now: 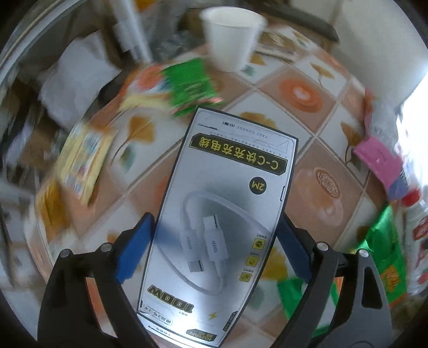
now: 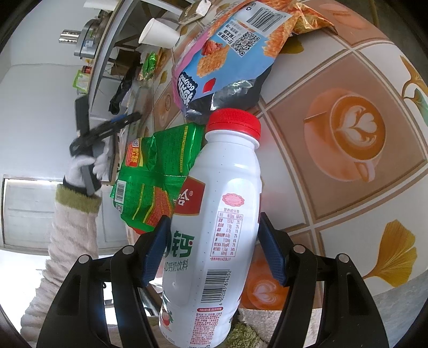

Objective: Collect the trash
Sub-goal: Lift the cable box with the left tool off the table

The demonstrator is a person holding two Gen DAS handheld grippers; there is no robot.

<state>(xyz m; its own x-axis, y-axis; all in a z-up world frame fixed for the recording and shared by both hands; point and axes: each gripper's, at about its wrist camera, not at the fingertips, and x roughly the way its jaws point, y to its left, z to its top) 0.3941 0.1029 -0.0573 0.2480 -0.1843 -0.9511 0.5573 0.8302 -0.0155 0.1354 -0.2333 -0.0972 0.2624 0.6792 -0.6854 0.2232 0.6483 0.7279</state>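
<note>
My left gripper (image 1: pixel 216 235) is shut on a silver charging-cable box (image 1: pixel 222 214) and holds it above the patterned table (image 1: pixel 307 133). My right gripper (image 2: pixel 214 249) is shut on a white milk-drink bottle with a red cap (image 2: pixel 216 214), held over the table edge. A green snack bag (image 2: pixel 155 174) lies just left of the bottle and a blue and pink snack bag (image 2: pixel 227 59) lies beyond it. A white paper cup (image 1: pixel 232 37) stands at the far side of the table, and a green wrapper (image 1: pixel 192 83) lies near it. The left gripper also shows in the right wrist view (image 2: pixel 128 119).
A yellow packet (image 1: pixel 83 160) lies at the table's left edge. A pink wrapper (image 1: pixel 379 160) and another green bag (image 1: pixel 385 254) lie at the right. White bags and boxes (image 1: pixel 72 80) sit beyond the left edge. An orange snack bag (image 2: pixel 302 16) lies at the far end.
</note>
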